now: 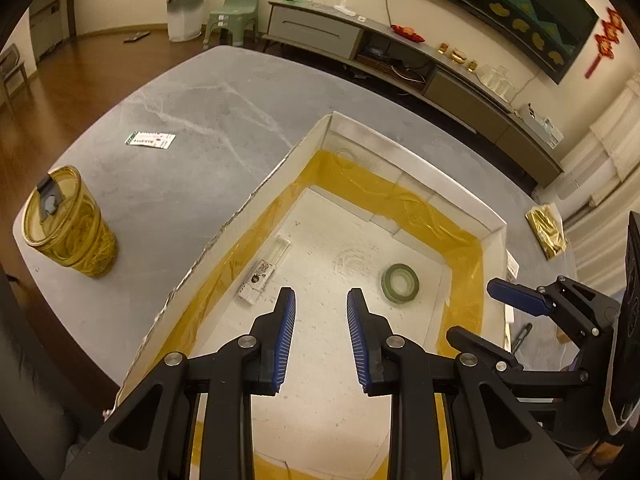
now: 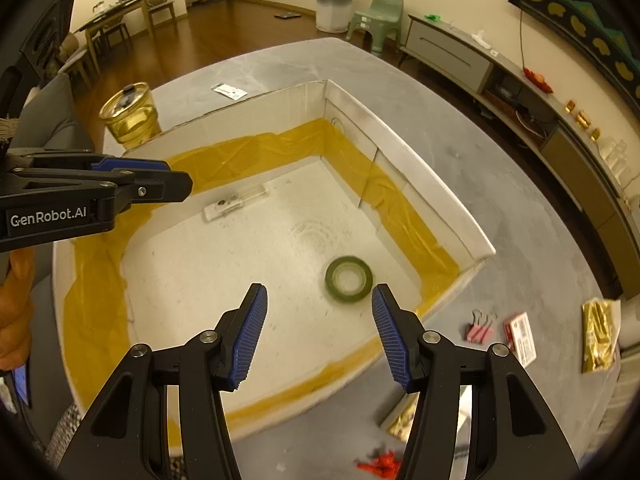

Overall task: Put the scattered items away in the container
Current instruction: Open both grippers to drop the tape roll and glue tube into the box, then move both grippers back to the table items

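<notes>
A white cardboard box (image 1: pixel 408 162) (image 2: pixel 404 160) lined with yellow tape stands on the grey table. Inside lie a green tape roll (image 1: pixel 400 281) (image 2: pixel 349 279) and a clear packet (image 1: pixel 264 270) (image 2: pixel 236 203). My left gripper (image 1: pixel 321 300) hangs open over the box floor, nothing between its fingers. My right gripper (image 2: pixel 319 294) is open above the box too, the tape roll just beyond its fingertips. Outside the box lie pink binder clips (image 2: pixel 480 328), a red-and-white card (image 2: pixel 520 338), a gold foil pack (image 1: pixel 546 232) (image 2: pixel 598 336), red clips (image 2: pixel 380 465) and a pen (image 1: pixel 520 336).
A yellow lidded jar (image 1: pixel 70 222) (image 2: pixel 130 116) stands left of the box, a green-white card (image 1: pixel 150 140) (image 2: pixel 229 91) beyond it. A gold box (image 2: pixel 402 420) lies near the table's near edge. A TV cabinet (image 1: pixel 400 60), green stool and floor lie past the table. A hand (image 2: pixel 14 312) holds the left gripper.
</notes>
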Demonstrator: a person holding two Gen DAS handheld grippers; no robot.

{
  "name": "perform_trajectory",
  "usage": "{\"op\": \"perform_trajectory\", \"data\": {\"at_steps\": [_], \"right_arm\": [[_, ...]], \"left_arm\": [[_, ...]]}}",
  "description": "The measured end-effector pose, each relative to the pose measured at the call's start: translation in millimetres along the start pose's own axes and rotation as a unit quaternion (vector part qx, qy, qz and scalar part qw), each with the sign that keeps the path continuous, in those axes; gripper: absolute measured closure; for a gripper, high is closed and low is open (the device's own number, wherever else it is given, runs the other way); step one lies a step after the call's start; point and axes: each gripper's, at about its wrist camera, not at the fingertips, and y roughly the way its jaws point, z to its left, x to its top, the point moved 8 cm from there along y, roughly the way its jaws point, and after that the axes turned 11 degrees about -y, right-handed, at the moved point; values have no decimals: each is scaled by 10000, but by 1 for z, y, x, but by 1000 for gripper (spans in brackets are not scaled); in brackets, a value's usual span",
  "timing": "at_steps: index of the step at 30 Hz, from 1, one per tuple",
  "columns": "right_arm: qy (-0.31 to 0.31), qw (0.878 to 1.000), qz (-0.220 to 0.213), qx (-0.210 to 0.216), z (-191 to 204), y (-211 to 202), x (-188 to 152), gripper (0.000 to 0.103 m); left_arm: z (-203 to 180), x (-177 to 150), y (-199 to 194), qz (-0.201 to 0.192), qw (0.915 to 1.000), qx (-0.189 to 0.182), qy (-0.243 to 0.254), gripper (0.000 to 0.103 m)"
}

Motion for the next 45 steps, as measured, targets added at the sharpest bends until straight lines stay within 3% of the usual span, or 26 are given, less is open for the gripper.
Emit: {"op": "perform_trajectory", "data": {"at_steps": [9,27,32,45], "right_arm": [[46,9998,-178,-73,14,-42,-21,45],[215,9976,-664,28,53,-108,-55,45],[241,9968,-758,-82,61,-120,-65,45],[427,9930,-1090,-177,76,-154,-96,45]], "left_arm": [[-23,-30,-36,-229,9982,-43,548,74],[-45,-87,-100,-530,9928,-279,1037,74],[-54,-106,-111,-543,9908,-390,1178,66],[-79,-150,-138,-667,9824,-510,1668,66]]}}
